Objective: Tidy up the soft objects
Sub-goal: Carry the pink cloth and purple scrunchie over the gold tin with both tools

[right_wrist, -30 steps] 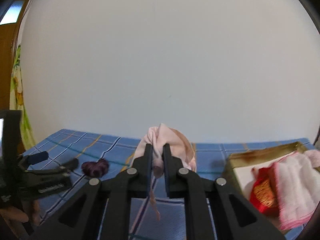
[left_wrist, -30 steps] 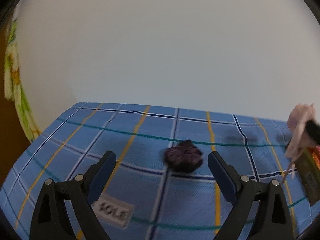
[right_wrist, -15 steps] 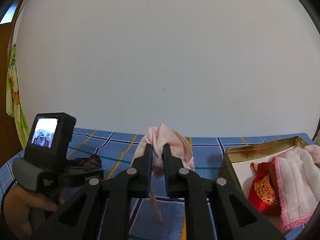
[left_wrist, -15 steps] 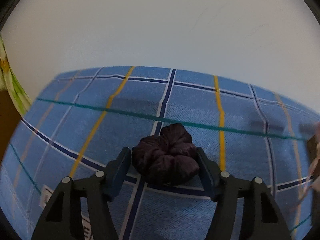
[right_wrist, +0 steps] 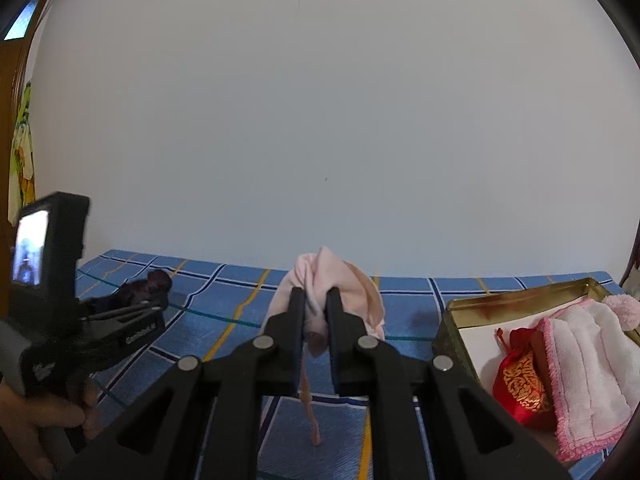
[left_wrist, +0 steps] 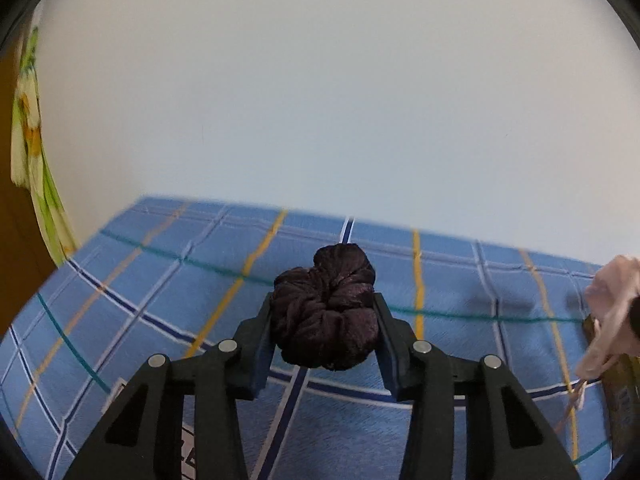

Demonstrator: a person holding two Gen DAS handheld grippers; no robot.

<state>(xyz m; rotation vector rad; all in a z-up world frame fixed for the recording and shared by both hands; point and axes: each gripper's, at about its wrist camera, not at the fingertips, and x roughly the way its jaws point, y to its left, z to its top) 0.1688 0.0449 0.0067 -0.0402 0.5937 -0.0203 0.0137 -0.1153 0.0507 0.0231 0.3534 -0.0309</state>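
A dark purple, crinkled scrunchie (left_wrist: 326, 312) sits pinched in the left gripper (left_wrist: 323, 322), lifted above the blue plaid cloth (left_wrist: 160, 280) it lay on 0.5 s ago. The right gripper (right_wrist: 316, 312) still clamps a pink cloth (right_wrist: 340, 284) left of the gold box (right_wrist: 520, 300).

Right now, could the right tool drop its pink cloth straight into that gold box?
Probably yes. The right tool holds the pink cloth beside the gold box, whose near white floor looks bare, with nothing between them.

Left gripper (left_wrist: 324, 320) jaws clamped on a load, right gripper (right_wrist: 316, 312) jaws pinched nearly together, also loaded
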